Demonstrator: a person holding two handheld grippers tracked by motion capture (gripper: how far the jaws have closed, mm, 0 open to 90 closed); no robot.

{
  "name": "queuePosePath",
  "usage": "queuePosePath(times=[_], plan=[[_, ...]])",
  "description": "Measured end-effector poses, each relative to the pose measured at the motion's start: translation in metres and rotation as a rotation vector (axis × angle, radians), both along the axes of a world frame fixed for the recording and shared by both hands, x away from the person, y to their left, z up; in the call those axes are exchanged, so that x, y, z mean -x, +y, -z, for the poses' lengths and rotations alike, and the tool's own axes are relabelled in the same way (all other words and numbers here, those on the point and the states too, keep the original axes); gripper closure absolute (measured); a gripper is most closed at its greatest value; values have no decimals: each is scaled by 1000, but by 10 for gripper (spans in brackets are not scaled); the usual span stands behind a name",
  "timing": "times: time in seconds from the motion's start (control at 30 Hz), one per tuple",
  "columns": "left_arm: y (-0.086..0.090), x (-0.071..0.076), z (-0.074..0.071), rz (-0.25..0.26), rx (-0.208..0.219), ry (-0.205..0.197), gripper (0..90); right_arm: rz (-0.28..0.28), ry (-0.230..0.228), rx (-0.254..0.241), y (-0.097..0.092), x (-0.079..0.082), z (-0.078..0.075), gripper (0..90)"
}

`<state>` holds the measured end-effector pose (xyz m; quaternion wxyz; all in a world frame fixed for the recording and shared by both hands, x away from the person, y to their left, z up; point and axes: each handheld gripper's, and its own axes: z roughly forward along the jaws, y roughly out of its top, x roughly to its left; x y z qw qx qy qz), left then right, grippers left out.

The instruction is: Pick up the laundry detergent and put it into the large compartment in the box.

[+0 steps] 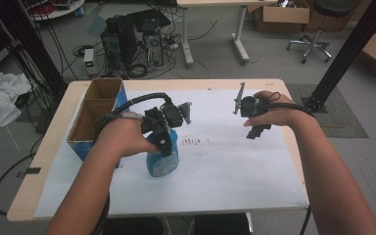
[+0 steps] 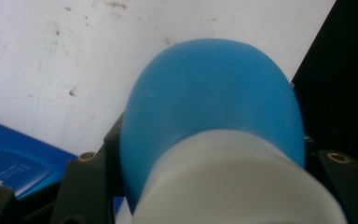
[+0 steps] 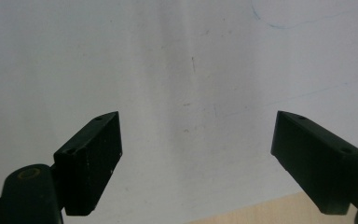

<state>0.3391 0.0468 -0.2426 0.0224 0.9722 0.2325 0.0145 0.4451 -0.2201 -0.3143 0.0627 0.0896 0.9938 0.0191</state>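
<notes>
Squeezing the blue bottle (image 1: 164,161) near its white neck, the left gripper (image 1: 162,139) has 1 black jaw on each side of it. The bottle stands on the white paper (image 1: 235,161), at about 4 o'clock from the cardboard box (image 1: 95,110). The right gripper (image 1: 257,128) is over at 3 o'clock, above bare paper, its 2 jaws spread wide and holding nothing.
</notes>
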Motion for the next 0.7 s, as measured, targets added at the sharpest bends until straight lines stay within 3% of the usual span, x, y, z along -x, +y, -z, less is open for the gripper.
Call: queuePosePath(times=[0.23, 0.43, 0.6, 0.7], plan=[[6, -9, -15, -98, 2, 16, 402, -4, 1, -1, 0, 1, -1, 162], [19, -21, -41, -223, 59, 48, 402, -14, 4, 4, 2, 2, 0, 163], [23, -25, -59, -278, 60, 45, 402, -15, 5, 6, 3, 2, 0, 162], [26, -30, -67, -356, 49, 55, 402, -16, 5, 8, 4, 1, 0, 162]])
